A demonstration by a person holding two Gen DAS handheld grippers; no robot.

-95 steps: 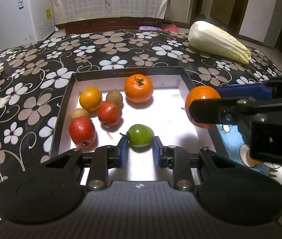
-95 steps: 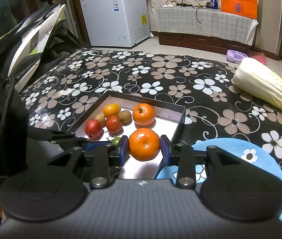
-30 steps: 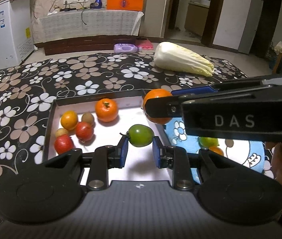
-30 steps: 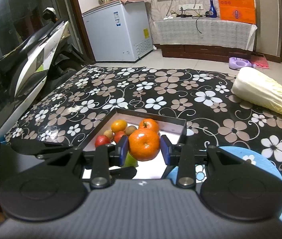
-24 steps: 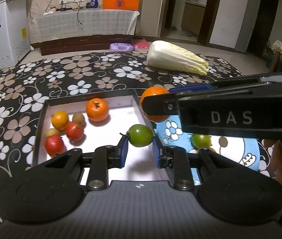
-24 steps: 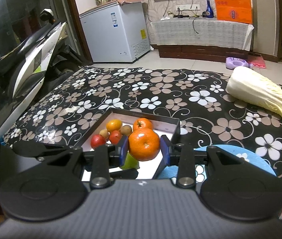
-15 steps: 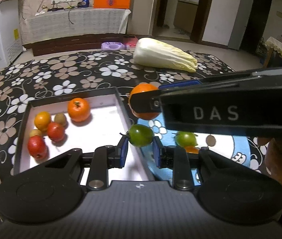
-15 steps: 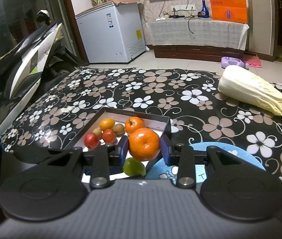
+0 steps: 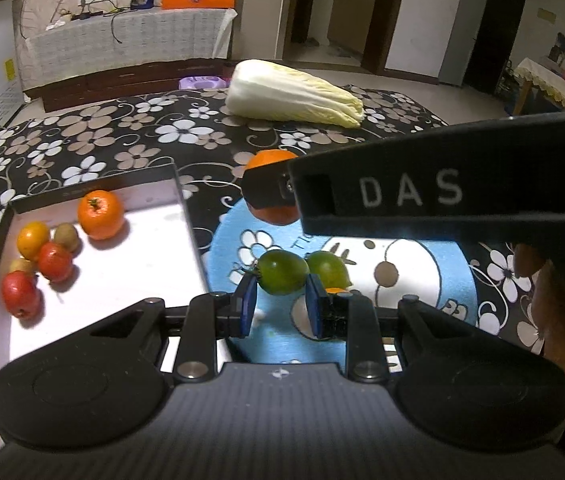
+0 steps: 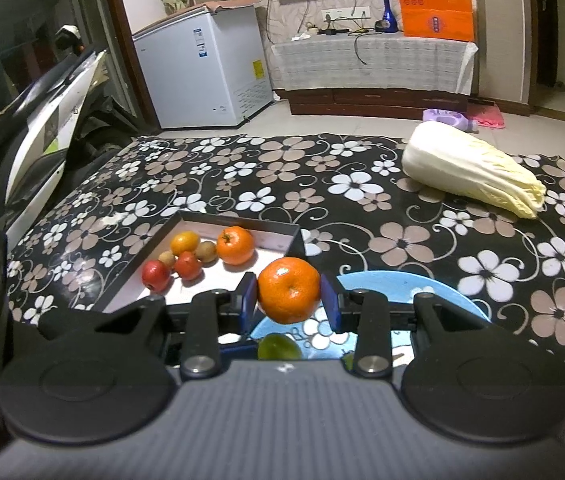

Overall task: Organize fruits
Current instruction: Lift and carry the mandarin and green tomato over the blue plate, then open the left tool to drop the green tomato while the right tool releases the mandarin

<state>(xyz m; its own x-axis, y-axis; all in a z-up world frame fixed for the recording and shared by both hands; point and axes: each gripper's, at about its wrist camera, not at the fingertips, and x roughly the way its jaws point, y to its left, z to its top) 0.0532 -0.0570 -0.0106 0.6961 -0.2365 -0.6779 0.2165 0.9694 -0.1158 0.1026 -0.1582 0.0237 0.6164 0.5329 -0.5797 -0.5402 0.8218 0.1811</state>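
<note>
My left gripper [image 9: 280, 304] is shut on a green tomato [image 9: 282, 272] and holds it above the blue round mat [image 9: 422, 280]. Just behind it a second green fruit [image 9: 330, 268] lies on that mat. My right gripper [image 10: 288, 300] is shut on an orange [image 10: 288, 290], over the mat's [image 10: 402, 284] near-left edge; in the left wrist view that orange [image 9: 270, 216] shows partly behind the right gripper's black body. The black-rimmed white tray [image 9: 94, 188] to the left holds another orange [image 9: 100, 214], a small yellow-orange fruit [image 9: 32, 239], two red fruits and brown ones.
A napa cabbage [image 9: 294, 94] lies at the far side of the flowered black tablecloth [image 10: 282, 172]. A hand [image 9: 554, 312] grips the right tool at the right edge. A white chest freezer [image 10: 206, 64] and a scooter [image 10: 42, 120] stand beyond the table.
Both grippers have carried their fruit rightward, from over the tray to over the blue mat. The green fruit lying on the mat has come into full view.
</note>
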